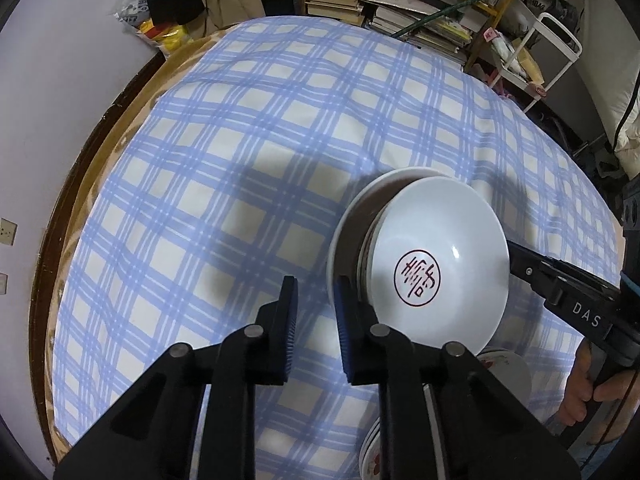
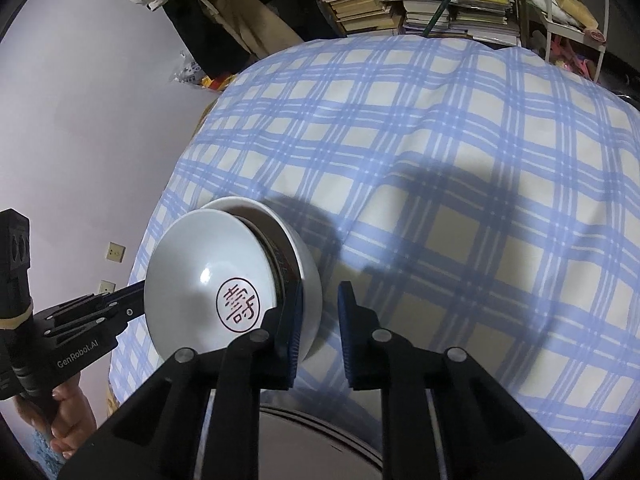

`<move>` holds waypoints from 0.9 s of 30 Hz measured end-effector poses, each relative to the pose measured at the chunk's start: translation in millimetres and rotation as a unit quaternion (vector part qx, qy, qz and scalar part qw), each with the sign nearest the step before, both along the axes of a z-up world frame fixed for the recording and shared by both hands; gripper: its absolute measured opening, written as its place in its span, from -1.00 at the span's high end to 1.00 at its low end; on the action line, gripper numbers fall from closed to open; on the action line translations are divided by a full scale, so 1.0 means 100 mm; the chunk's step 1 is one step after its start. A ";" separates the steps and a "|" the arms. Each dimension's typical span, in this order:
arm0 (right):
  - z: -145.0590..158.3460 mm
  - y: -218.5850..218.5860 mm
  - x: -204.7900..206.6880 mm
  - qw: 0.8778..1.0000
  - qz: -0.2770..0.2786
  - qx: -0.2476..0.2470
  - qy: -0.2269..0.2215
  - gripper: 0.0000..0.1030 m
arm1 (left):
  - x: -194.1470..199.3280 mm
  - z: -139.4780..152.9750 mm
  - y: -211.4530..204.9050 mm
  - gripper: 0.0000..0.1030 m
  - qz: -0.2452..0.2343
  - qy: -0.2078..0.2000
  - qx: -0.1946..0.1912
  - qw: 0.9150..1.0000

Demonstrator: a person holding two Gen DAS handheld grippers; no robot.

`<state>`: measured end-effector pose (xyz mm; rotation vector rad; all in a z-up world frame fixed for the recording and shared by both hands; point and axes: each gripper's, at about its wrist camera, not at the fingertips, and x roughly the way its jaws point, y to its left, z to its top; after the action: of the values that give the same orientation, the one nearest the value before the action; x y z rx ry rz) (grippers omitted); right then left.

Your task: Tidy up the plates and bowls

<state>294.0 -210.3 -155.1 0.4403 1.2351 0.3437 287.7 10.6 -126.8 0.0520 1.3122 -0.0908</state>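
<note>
A stack of nested bowls stands on the blue checked cloth (image 1: 240,160). The top white bowl (image 1: 440,240) (image 2: 192,264) carries a red round mark; a wider white bowl (image 1: 360,200) (image 2: 292,236) lies under it. My left gripper (image 1: 317,284) (image 2: 138,300) is at the stack's left side, its right finger in front of the rims. Cloth shows through its narrow gap. My right gripper (image 2: 322,290) (image 1: 514,256) is at the opposite side, left finger against the lower bowl, pads a little apart, cloth between them.
More plates (image 1: 504,364) with red patterns lie near the front edge under the left gripper. A bookshelf (image 1: 400,8) and a white cart (image 1: 552,60) stand behind the table. The wooden table rim (image 1: 80,200) runs along the left. A hand (image 1: 580,380) holds the right gripper's handle.
</note>
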 end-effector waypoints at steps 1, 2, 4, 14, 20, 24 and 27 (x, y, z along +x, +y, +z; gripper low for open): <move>0.00 0.00 0.00 1.000 0.001 -0.001 0.002 0.65 | 0.00 0.00 0.00 0.64 0.000 0.001 0.000 1.000; -0.01 0.01 0.01 1.000 0.001 0.001 0.006 0.68 | 0.00 0.00 -0.01 0.64 -0.002 0.001 0.002 1.000; -0.02 0.01 0.03 1.000 0.000 0.004 0.015 0.74 | 0.00 0.00 -0.03 0.64 -0.005 -0.002 0.009 1.000; -0.06 0.08 0.14 0.999 0.017 0.006 0.051 0.86 | 0.05 -0.06 0.00 0.91 0.002 0.014 -0.020 1.000; -0.03 0.18 0.20 0.998 0.025 -0.015 0.060 0.84 | 0.09 -0.10 0.09 0.92 0.021 0.027 -0.049 0.998; -0.03 0.17 0.21 0.998 0.020 -0.013 0.064 0.84 | 0.09 -0.10 0.09 0.92 0.027 0.026 -0.050 0.998; -0.03 0.16 0.20 0.998 0.013 -0.011 0.068 0.84 | 0.08 -0.10 0.10 0.93 0.036 0.025 -0.058 0.997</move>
<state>314.4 -194.4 -158.1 0.4350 1.3772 0.3254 295.9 20.5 -137.1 -0.0965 1.3544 -0.1059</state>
